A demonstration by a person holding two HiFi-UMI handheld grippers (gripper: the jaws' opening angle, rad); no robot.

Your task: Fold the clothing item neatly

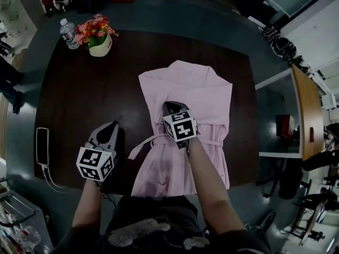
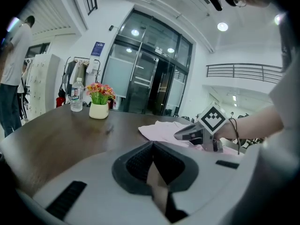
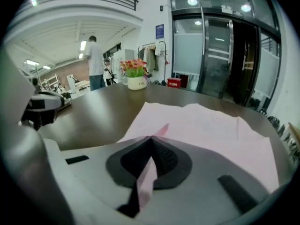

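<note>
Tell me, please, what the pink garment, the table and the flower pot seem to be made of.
Pink garment: thin cloth with a matte finish; it lies flat with soft creases. Table: probably dark wood or veneer with a semi-gloss finish; it has a brown tone and soft reflections. Flower pot: likely glazed ceramic, cream and smooth, though it could be plastic.

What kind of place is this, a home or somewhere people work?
Probably a workplace lobby or open office hall: tall glass entrance doors, a railed upper balcony, and a big dark wooden table carrying a pink garment and a white pot of flowers.
</note>
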